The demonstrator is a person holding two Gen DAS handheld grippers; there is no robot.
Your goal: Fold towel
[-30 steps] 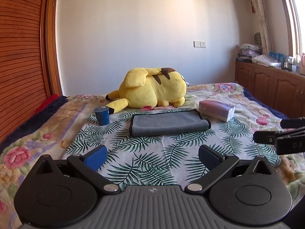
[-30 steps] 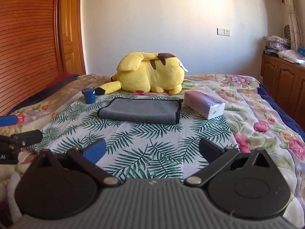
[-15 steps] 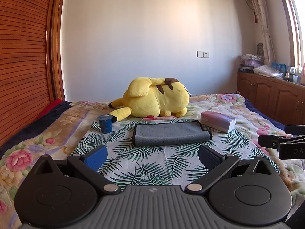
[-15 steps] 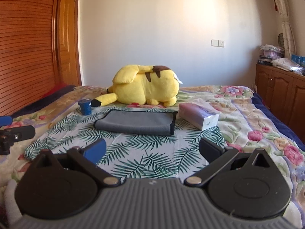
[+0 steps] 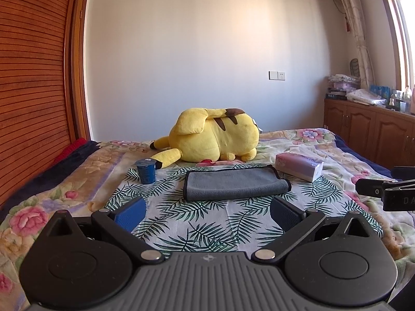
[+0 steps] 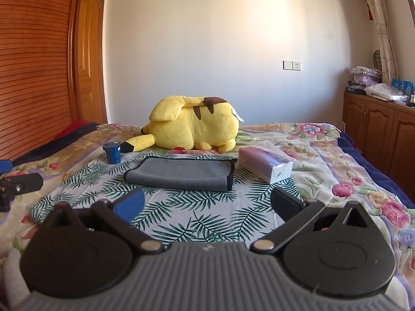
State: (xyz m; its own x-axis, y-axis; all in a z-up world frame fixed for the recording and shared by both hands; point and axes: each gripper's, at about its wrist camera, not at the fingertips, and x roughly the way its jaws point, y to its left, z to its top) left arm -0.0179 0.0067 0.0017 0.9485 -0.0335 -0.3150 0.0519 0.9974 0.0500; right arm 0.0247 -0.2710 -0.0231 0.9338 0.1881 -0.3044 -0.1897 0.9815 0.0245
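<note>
Towel (image 5: 234, 183) folded on bed (image 5: 207, 220); left tongs (image 5: 207, 211) spread, empty; right tongs (image 6: 207, 203) spread, empty

both grippers (image 5: 207, 213) (image 6: 207, 202) higher, tilted up

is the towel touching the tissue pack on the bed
Apart. The right wrist view shows a strip of leaf-print sheet between the towel and the tissue pack.
</note>
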